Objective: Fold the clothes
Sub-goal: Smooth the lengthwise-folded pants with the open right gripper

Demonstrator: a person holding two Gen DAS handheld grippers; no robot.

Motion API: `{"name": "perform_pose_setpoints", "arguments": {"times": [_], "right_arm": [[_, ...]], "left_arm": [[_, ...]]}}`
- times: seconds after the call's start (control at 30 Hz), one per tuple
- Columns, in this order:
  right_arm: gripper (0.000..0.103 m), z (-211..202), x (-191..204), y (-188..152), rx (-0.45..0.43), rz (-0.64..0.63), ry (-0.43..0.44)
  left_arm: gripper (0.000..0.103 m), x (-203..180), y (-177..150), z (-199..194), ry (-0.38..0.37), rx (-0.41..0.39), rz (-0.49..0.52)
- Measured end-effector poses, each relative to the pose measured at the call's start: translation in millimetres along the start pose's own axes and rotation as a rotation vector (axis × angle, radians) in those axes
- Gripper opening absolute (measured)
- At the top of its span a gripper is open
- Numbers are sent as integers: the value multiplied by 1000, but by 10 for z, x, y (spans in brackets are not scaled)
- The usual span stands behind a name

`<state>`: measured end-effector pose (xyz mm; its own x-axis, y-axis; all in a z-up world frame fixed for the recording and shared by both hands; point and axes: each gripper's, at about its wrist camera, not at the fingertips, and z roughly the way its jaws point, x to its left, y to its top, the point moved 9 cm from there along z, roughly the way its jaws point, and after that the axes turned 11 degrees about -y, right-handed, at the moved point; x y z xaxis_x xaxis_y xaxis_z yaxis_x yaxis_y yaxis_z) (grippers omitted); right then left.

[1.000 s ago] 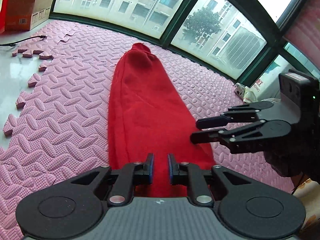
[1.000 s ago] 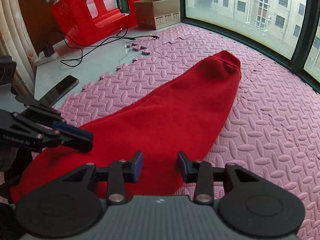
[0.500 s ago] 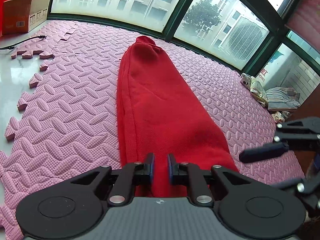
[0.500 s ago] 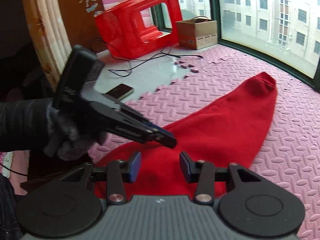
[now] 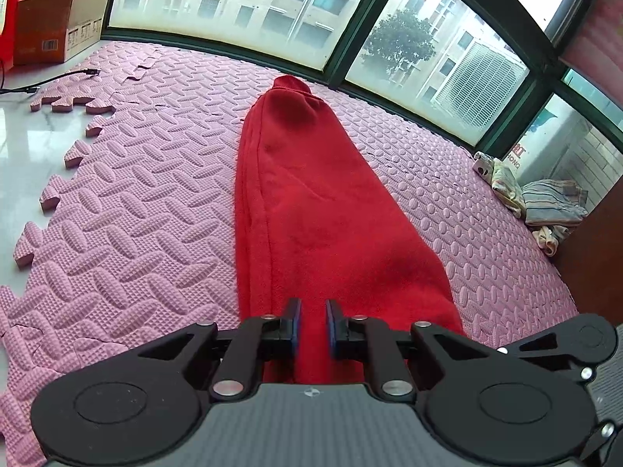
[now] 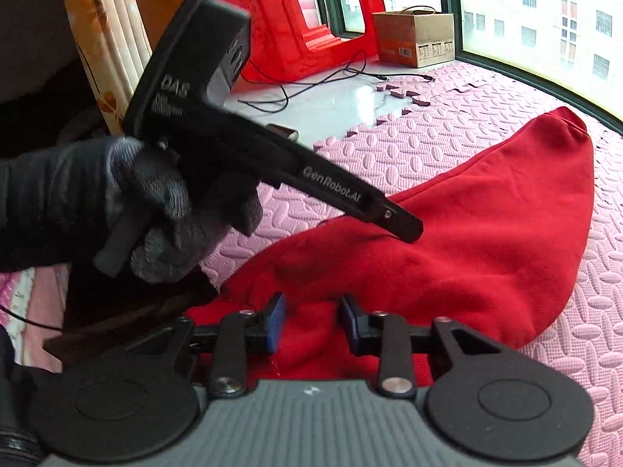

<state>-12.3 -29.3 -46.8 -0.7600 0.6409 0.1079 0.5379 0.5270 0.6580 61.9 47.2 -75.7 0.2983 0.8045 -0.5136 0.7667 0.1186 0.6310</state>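
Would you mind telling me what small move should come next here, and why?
Probably lower both grippers onto the near end of the red garment: the left gripper and right gripper both sit open above it, holding nothing, and it lies long and narrow on the pink mat.

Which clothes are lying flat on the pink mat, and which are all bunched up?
The big red garment lies flat and long across the pink mat. The striped and pale clothes sit crumpled in the corner by the window.

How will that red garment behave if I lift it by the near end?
The red garment will probably flop and drape: it lies slack, with soft creases. Its fleecy surface suggests it won't slip from the fingers. On the ribbed foam mat it would likely drag rather than slide.
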Motion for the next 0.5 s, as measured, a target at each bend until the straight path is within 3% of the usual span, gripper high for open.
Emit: {"name": "perform_pose_setpoints", "arguments": {"times": [0.13,0.23,0.37,0.47,0.5], "right_arm": [[35,-136,-250,180,-34,24,-37],[35,-53,-425,180,-9,50,-70],[34,-68,-686,205,-43,125,-121],[35,-65,-990,262,-59,201,-182],[35,-47,-1115,284,-61,223,-214]], "left_arm": [[18,11,-12,7,2,-3,0],[17,32,-8,27,7,-6,-17],[17,30,43,0,43,-22,-8],[20,74,121,9,85,-29,1],[27,88,147,12,99,-31,5]]}}
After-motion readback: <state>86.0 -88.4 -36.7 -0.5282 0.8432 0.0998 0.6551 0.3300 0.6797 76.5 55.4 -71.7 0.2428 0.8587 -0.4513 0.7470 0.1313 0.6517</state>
